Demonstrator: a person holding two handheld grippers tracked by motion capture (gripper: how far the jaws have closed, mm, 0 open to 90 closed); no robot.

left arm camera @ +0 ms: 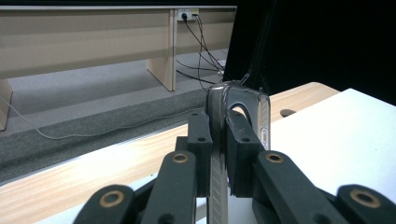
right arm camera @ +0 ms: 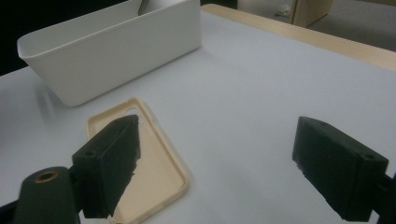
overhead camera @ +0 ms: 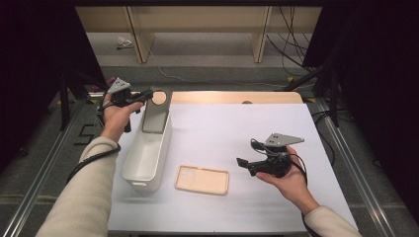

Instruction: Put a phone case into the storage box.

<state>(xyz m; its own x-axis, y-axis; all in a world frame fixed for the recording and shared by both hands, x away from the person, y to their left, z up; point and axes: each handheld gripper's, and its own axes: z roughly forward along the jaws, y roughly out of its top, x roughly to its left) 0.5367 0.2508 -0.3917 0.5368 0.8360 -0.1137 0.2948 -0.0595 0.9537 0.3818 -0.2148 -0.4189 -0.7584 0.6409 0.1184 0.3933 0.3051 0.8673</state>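
Observation:
A grey see-through phone case (overhead camera: 157,112) hangs upright over the far end of the white bin (overhead camera: 133,174), with my left gripper (overhead camera: 147,95) shut on its top edge. In the left gripper view the case (left arm camera: 245,100) stands edge-on, pinched by the jaws of that gripper (left arm camera: 218,137). A beige phone case (overhead camera: 202,179) lies flat, hollow side up, on the white table just right of the bin. My right gripper (overhead camera: 243,165) hovers open to the right of it. In the right gripper view that gripper (right arm camera: 219,156) is spread wide, with the beige case (right arm camera: 156,154) under its left jaw and the bin (right arm camera: 116,51) beyond.
The white mat (overhead camera: 247,128) covers the tabletop, with a wooden strip (overhead camera: 232,97) along its far edge. Beyond the table are bench legs (overhead camera: 259,39) and cables on the floor. Dark curtains stand on both sides.

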